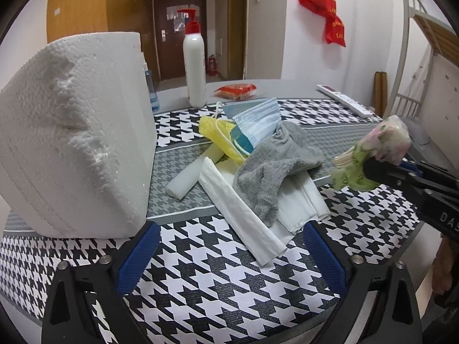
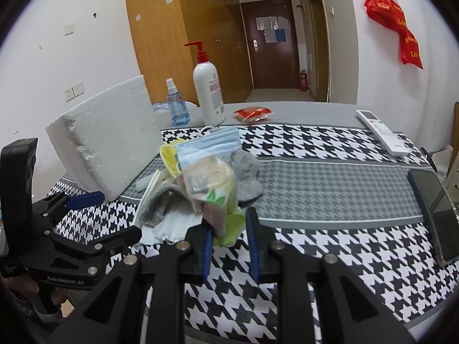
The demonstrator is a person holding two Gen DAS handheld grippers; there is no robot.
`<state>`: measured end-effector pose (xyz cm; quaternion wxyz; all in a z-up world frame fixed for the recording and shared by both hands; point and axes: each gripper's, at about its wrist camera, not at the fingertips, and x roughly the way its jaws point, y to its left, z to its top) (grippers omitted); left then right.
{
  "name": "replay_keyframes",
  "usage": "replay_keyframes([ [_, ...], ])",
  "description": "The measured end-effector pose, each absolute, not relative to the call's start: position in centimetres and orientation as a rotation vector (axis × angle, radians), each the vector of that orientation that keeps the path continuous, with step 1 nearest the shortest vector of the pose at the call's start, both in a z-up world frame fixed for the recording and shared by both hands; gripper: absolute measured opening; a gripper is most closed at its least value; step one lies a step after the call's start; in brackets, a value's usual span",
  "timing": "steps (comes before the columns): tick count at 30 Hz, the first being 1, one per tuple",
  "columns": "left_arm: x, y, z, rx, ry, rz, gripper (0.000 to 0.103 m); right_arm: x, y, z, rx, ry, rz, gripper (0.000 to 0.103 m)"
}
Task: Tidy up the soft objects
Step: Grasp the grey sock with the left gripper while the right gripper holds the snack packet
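Right tool (image 2: 228,226) is clamped on the tissue pack (image 2: 213,189), lifted. Left tool (image 1: 229,252) is wide open, empty, with the folded napkin (image 1: 241,209) dead ahead, long axis running toward it.

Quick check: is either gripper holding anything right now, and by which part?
The right gripper is shut on the tissue packet, pinching its lower green end. The left gripper is open and holds nothing.

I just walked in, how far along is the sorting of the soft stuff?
Nothing looks sorted yet. The right gripper holds a green floral tissue packet lifted off the pile; the left gripper is open and empty. The grey sock, blue face mask and white folded tissues remain heaped.
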<state>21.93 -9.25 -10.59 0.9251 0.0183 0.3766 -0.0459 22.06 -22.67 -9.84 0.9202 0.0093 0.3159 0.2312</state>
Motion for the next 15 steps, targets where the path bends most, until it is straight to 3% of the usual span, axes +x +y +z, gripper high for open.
replay_keyframes([
  [5, 22.5, -9.7, -11.1, 0.044, 0.794, -0.089, 0.081, 22.0, -23.1, -9.8, 0.026, 0.648, 0.478, 0.025],
  [15, 23.4, -12.2, -10.1, 0.104, 0.726, -0.117, 0.077, 21.9, -24.7, -10.0, 0.051, 0.647, 0.461, 0.026],
])
